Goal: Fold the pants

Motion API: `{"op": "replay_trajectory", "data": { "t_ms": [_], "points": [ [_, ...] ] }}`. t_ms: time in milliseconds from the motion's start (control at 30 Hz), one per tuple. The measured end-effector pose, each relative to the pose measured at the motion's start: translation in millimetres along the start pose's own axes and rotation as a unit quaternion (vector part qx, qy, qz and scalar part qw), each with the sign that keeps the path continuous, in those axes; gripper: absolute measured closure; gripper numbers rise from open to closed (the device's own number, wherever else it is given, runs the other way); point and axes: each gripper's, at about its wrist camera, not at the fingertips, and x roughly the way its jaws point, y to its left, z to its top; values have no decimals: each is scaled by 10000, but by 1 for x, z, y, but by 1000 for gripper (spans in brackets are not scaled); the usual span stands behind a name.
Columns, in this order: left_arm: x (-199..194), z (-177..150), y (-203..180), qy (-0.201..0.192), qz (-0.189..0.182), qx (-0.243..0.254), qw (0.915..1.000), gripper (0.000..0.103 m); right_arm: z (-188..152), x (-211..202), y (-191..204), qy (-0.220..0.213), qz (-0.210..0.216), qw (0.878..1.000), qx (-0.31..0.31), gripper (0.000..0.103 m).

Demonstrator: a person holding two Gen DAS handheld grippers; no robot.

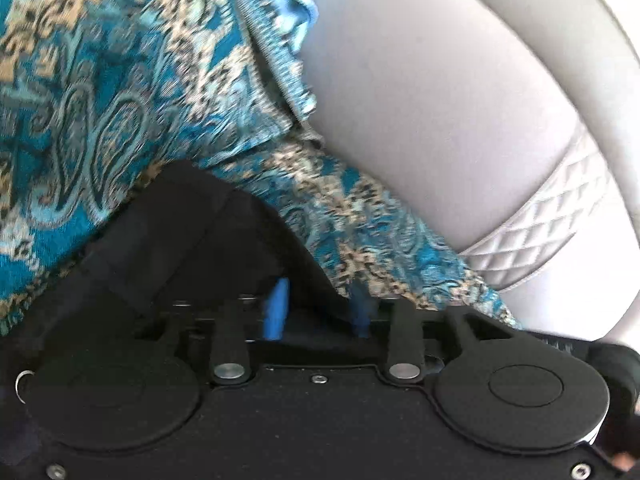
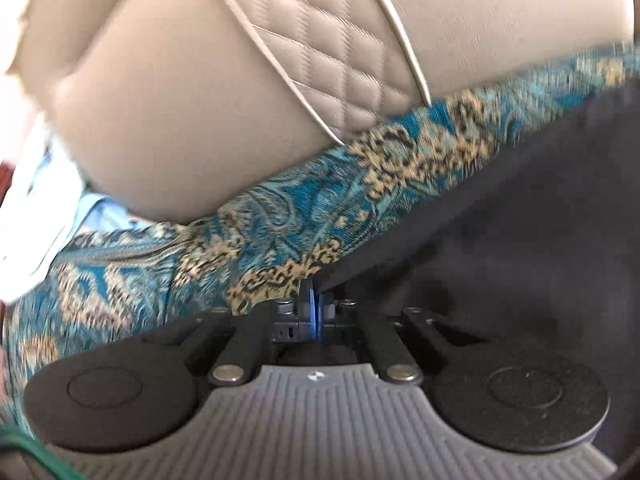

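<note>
The pants are dark, nearly black cloth. In the left wrist view a fold of them [image 1: 168, 232] drapes over my left gripper [image 1: 316, 308], whose blue fingers [image 1: 276, 312] stand apart with cloth over and around them. In the right wrist view the dark pants [image 2: 520, 220] fill the right side, and my right gripper [image 2: 314, 304] is shut, its blue pads pinching the edge of the dark cloth. Both grippers are low over a teal and gold paisley cover [image 1: 100, 92], which also shows in the right wrist view [image 2: 280, 216].
The paisley cover lies on a beige sofa with a smooth cushion [image 1: 440, 120] and a quilted band [image 1: 552, 216]. The cushion [image 2: 168, 112] also rises behind the right gripper. White and light blue cloth [image 2: 44, 208] lies at the far left.
</note>
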Motion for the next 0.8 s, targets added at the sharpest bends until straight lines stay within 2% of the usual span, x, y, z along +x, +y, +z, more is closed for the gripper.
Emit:
{"op": "replay_trajectory", "data": {
  "t_ms": [67,167,333,400,467,500,567,733,800],
  "points": [
    [-6,-2,-7,-57,-43,110,9999,43,-13,-18,-3,-250,167,9994,-186,100],
    [-12,-7,-14,-129,-79,158,9998,28,-27,-43,-13,-522,473,9972,-254,100],
    [-21,-20,-13,-96,-115,-50,9999,29,-74,-86,-22,-1107,712,9886,-737,100],
    [-27,-27,-9,-141,-171,-114,9997,36,-91,-99,-24,-1255,763,9852,-886,100],
    [-36,-35,-5,-255,-26,-87,9996,91,-108,-108,-25,-1357,777,9825,-1016,100],
    [-41,-39,-4,-265,24,-48,9996,95,-116,-112,-26,-1413,783,9809,-1083,100],
    [-55,-50,2,-385,-106,-97,9992,99,-131,-120,-28,-1510,792,9780,-1202,100],
    [-106,-80,10,-882,-16,269,9957,100,-159,-138,-43,-1565,888,9762,-1215,98],
    [-123,-89,15,-994,8,259,9947,100,-167,-144,-53,-1563,1005,9772,-1024,92]
  ]
}}
